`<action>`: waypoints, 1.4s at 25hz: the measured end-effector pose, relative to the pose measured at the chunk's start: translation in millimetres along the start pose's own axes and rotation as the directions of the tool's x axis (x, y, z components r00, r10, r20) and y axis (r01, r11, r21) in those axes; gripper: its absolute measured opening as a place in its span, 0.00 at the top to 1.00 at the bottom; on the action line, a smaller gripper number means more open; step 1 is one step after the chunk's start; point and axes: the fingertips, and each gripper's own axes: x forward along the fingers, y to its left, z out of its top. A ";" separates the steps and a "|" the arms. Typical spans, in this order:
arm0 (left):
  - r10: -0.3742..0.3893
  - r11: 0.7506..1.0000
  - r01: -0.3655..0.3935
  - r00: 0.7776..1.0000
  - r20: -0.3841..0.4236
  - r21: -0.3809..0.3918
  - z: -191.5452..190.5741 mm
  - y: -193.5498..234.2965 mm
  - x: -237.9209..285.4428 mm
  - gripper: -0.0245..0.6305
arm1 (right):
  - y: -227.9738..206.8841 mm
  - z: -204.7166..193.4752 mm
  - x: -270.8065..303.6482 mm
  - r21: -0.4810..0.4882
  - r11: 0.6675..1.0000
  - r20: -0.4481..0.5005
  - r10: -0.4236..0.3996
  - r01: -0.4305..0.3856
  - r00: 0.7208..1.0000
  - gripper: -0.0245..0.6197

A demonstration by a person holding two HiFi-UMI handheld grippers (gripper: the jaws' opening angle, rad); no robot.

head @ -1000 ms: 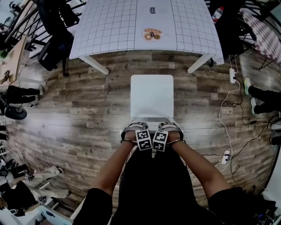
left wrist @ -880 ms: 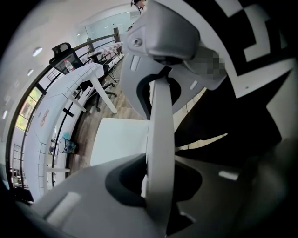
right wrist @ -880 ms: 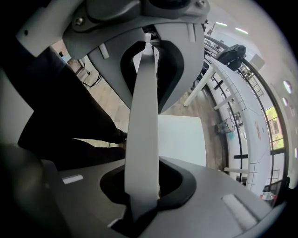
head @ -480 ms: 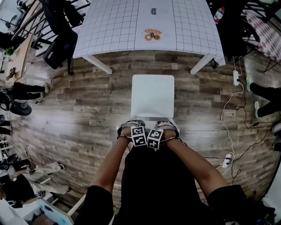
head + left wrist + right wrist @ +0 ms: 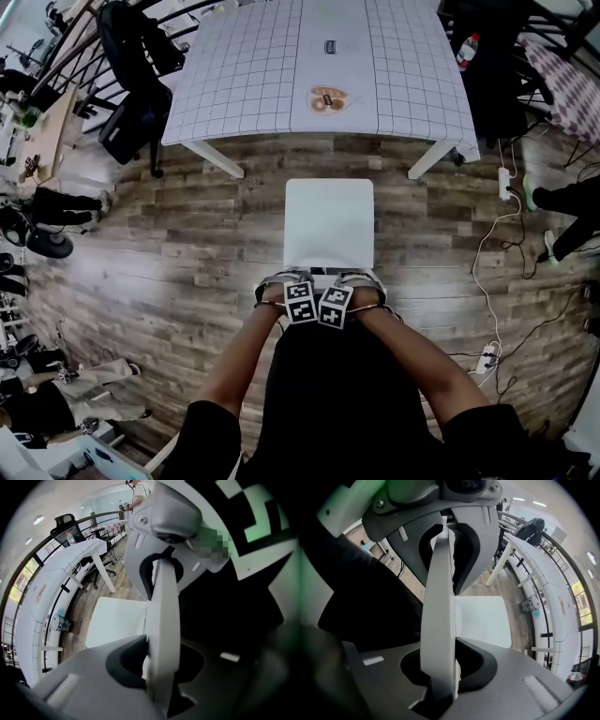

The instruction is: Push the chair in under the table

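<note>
While the chair point(image 5: 328, 220) stands on the wooden floor point(image 5: 187, 244) with its white seat wholly clear of the surface point(image 5: 244, 75), its far edge lies near the surface's near edge, between the two near legs. The left gripper point(image 5: 284, 281) and right gripper point(image 5: 362, 279) sit side by side, each clamped on the top of the backrest at the chair's near end. A white cable point(image 5: 483, 234) trails across the floor at the right.
</note>
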 end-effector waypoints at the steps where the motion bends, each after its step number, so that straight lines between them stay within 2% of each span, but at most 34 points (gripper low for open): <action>1: -0.008 1.000 0.008 1.000 -0.002 0.005 0.0 1.8 -1.0 0.82 | -1.6 0.5 -0.5 0.001 1.000 -0.001 0.005 -0.005 1.000 0.85; 9: -0.034 0.999 0.034 0.999 0.020 0.031 3.1 19.9 -29.5 0.83 | -23.5 8.5 -25.2 0.013 1.000 0.003 0.027 -0.027 1.000 0.84; 14: -0.046 0.997 0.044 0.998 0.036 0.058 6.0 59.0 -16.2 0.83 | -62.3 4.2 -9.7 0.015 0.999 -0.006 0.029 -0.029 1.000 0.84; 19: -0.022 0.999 0.020 0.998 0.051 0.040 8.9 65.1 -9.1 0.83 | -68.5 0.6 -2.5 0.003 1.000 0.008 0.004 -0.004 1.000 0.84; 25: -0.064 0.996 0.060 0.996 0.057 0.070 4.2 115.5 -20.2 0.82 | -117.9 11.6 -7.4 0.039 0.999 -0.013 0.032 -0.032 0.999 0.84; 27: -0.064 0.994 0.059 0.996 0.060 0.091 3.5 127.9 -24.8 0.83 | -130.0 14.2 -10.5 0.050 0.998 -0.019 0.035 -0.034 0.999 0.84; 35: -0.036 0.996 0.031 0.997 0.064 0.089 -2.6 165.4 -32.0 0.83 | -166.0 24.1 -11.6 0.077 0.996 -0.017 0.042 -0.040 0.999 0.84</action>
